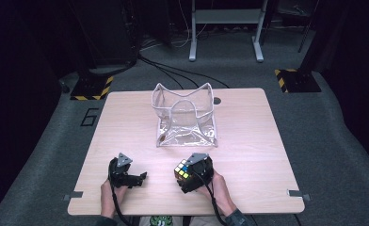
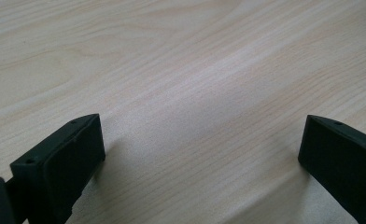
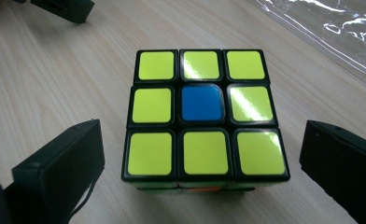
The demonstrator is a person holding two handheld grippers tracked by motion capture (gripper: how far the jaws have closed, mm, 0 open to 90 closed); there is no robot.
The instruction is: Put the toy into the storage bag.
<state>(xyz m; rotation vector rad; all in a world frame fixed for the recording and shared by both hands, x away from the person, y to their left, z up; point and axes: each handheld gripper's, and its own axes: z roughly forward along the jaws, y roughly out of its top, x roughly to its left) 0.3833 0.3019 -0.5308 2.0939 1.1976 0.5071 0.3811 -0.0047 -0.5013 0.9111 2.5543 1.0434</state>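
A clear plastic bag [image 1: 185, 117] stands open just beyond the puzzle cube [image 3: 204, 119]. The right gripper [image 3: 202, 158] straddles the cube, jaws spread, not touching. Beside it, the left gripper [image 2: 202, 154] gapes over bare table [image 2: 181, 70].

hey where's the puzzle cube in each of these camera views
High view: the puzzle cube sits near the table's front edge, at the right gripper.
Right gripper view: the cube is centred between the open jaws, yellow face with a blue centre up.
Left gripper view: bare wood between the jaws.
Shared landmark: the clear plastic bag.
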